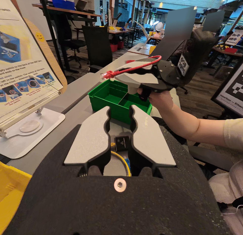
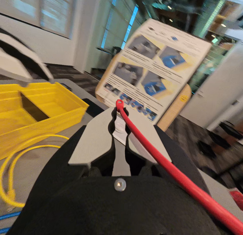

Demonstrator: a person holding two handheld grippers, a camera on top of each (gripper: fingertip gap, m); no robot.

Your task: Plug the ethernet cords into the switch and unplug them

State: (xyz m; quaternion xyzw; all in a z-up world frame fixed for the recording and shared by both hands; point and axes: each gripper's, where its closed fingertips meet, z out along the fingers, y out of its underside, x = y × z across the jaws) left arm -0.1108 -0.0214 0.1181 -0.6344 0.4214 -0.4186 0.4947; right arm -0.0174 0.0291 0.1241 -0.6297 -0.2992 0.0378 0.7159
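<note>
Your right gripper [image 2: 119,111] is clenched on the red cord [image 2: 169,161]: the 2 jaw tips pinch it just behind its plug, which pokes out past the tips at 12 o'clock in the right wrist view. From the pinch the cord runs back over the right jaw toward 5 o'clock and out of the picture. A second red plug [image 2: 237,197] shows at the right edge, at about 4 o'clock.

In the left wrist view, your right gripper [image 1: 115,76] is lifted above the green bin [image 1: 105,104], at about 1 o'clock from the left jaws, with the red cord [image 1: 132,69] arching over its top and its clear-tipped plug pointing toward 9 o'clock.

Your left gripper [image 1: 120,110] is released, its 2 jaws standing apart with nothing between them. The black switch [image 1: 121,143] lies on the table [image 1: 78,89] below the gap, seen between the jaws, apart from both. A yellow cord [image 1: 122,159] curves beside it at 6 o'clock, with its plug right at the switch's left side; whether it is seated I cannot tell. A blue plug [image 1: 127,161] lies next to that loop.

The yellow bin [image 2: 43,107] sits at 9 o'clock in the right wrist view, with yellow loops in front of it.
</note>
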